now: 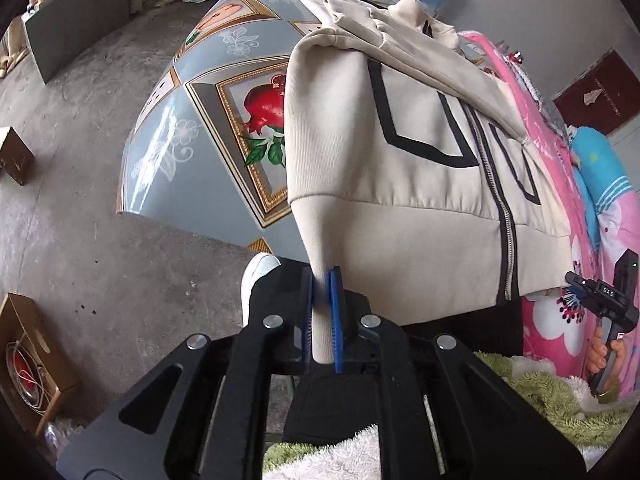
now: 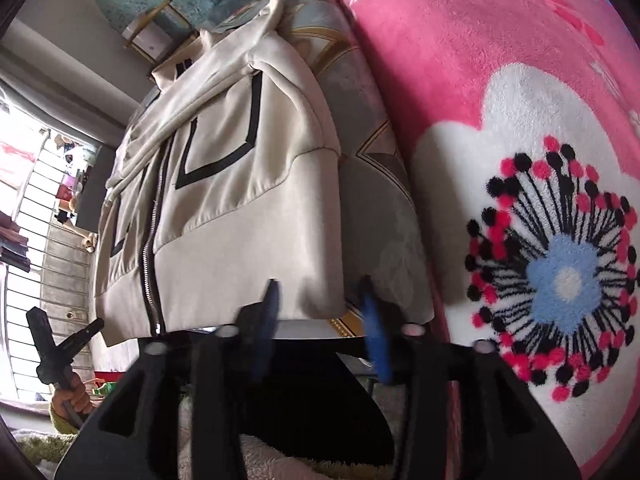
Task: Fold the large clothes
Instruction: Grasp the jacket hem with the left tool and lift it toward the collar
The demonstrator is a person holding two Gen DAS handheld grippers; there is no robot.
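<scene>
The left gripper (image 1: 322, 312) pinches the jacket (image 1: 420, 152) by its hem corner (sleeves already folded in). The right gripper (image 2: 322, 316) looks released, blurred, jaws apart before the other corner. Beyond, the jacket lies on the table (image 1: 208, 128). One-sided pull could skew the fold.

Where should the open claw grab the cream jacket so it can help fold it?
Best guess: the right gripper takes the cream jacket at its near hem corner, coming from the table's front edge. That corner hangs over the edge, thin and free, matching the corner the left gripper pinches.
</scene>
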